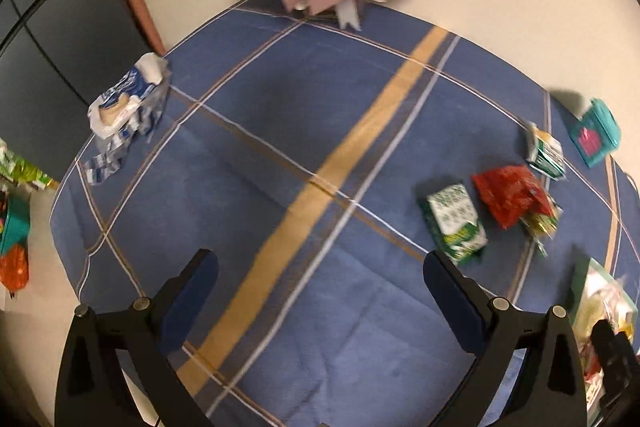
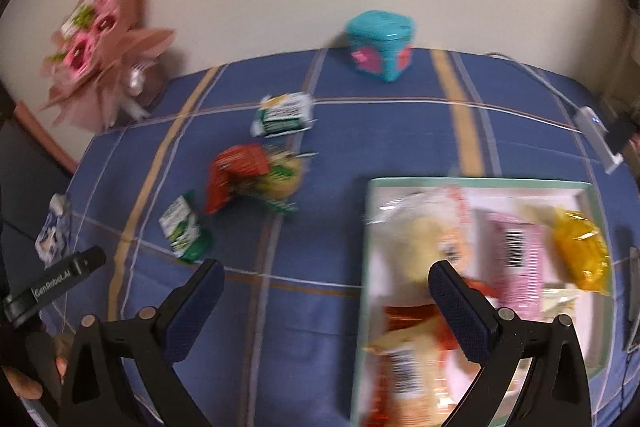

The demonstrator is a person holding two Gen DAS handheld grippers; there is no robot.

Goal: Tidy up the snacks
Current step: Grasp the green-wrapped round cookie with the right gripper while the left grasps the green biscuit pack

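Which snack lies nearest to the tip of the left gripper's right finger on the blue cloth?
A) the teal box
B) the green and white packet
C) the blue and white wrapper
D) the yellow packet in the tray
B: in the left wrist view the green and white packet lies just beyond the right finger of the open left gripper, while the teal box and the blue and white wrapper lie much farther off.

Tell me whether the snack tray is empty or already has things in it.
Already holding snacks. In the right wrist view the tray contains several packets, among them a yellow packet and a pink packet.
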